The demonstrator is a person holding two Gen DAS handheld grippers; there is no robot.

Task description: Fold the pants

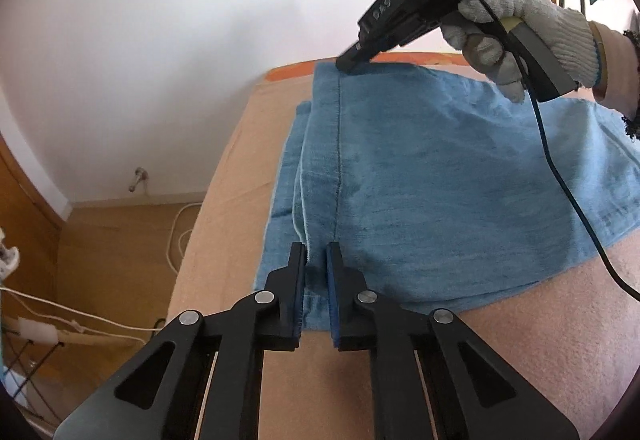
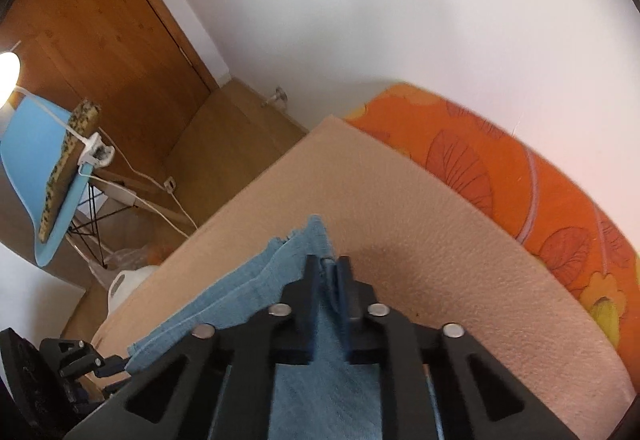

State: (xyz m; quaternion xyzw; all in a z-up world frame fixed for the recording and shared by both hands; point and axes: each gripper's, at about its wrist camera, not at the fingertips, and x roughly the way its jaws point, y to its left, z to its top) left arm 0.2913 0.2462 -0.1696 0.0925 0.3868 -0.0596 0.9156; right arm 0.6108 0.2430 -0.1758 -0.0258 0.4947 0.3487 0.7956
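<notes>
Light blue denim pants (image 1: pixel 420 180) lie folded on a beige blanket (image 1: pixel 248 144) on the bed. My left gripper (image 1: pixel 317 254) is shut on the pants' near hem edge, its jaws pinching the cloth. My right gripper (image 1: pixel 352 62), held by a gloved hand (image 1: pixel 528 28), pinches the far corner of the same hem. In the right wrist view the right gripper (image 2: pixel 329 264) is shut on a ridge of blue cloth (image 2: pixel 296 260), and the left gripper (image 2: pixel 112 364) shows at the lower left holding the other corner.
An orange flowered sheet (image 2: pixel 520 176) lies beyond the blanket by the white wall. The bed's left edge drops to a wooden floor (image 1: pixel 120 248) with white cables (image 1: pixel 180 236). A blue chair (image 2: pixel 44 168) stands by a wooden door (image 2: pixel 100 32). A black cable (image 1: pixel 560 180) hangs over the pants.
</notes>
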